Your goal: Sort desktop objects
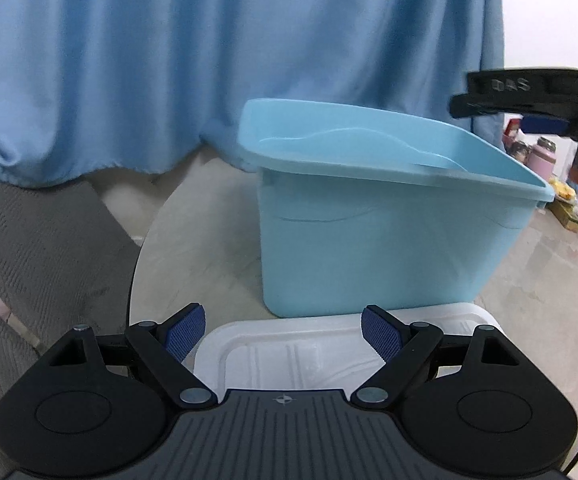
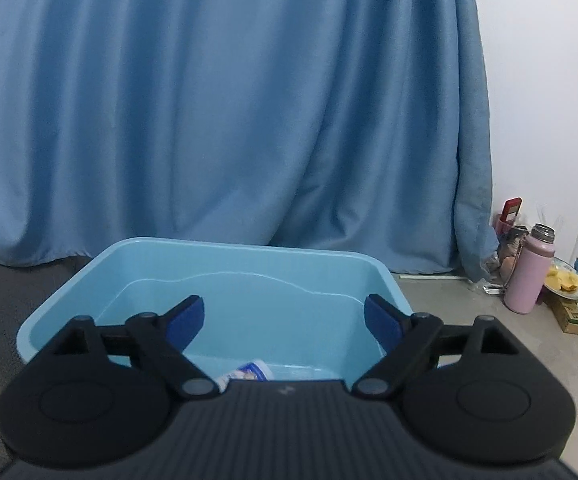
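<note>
Right gripper (image 2: 284, 322) is held with jaws apart over light-blue plastic rectangular bin (image 2: 225, 252); nothing is clamped. A clear plastic bottle with blue-white label (image 2: 253, 372) is seen lying inside at 6 o'clock, long axis 3-to-9. Left gripper (image 1: 283, 334) is spread, empty, above white plastic tray (image 1: 289, 354).

Left wrist view: taken low and close, just above a white tray (image 1: 329, 344) at bottom centre, facing the side wall of a light blue bin (image 1: 389, 240) at frame centre, aimed slightly downward. Right wrist view: taken higher, directly over the near rim of the same bin (image 2: 217, 304), looking into its interior at lower centre. Shared by both: the bin, the blue curtain (image 1: 209, 60) across the upper frame, and floor clutter with a pink bottle (image 2: 529, 276) at right.
</note>
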The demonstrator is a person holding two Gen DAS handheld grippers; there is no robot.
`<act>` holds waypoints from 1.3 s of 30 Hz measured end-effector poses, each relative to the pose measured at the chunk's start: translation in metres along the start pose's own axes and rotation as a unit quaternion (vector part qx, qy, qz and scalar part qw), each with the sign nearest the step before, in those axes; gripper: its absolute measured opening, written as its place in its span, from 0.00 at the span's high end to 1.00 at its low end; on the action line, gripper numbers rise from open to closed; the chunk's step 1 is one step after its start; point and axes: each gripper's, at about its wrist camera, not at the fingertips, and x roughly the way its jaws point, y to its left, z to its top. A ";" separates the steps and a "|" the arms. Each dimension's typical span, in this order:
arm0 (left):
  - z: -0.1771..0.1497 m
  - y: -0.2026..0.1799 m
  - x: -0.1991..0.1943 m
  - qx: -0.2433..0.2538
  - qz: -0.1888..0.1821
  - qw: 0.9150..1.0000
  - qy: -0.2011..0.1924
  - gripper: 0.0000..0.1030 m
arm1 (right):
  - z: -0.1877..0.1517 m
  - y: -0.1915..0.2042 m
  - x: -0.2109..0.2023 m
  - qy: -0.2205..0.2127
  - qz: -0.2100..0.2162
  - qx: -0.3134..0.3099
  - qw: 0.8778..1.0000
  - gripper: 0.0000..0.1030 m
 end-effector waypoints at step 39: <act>-0.074 -0.032 -0.078 -0.017 0.040 0.996 0.075 0.15 | -0.125 -0.056 -0.103 0.161 0.007 0.026 0.987 0.13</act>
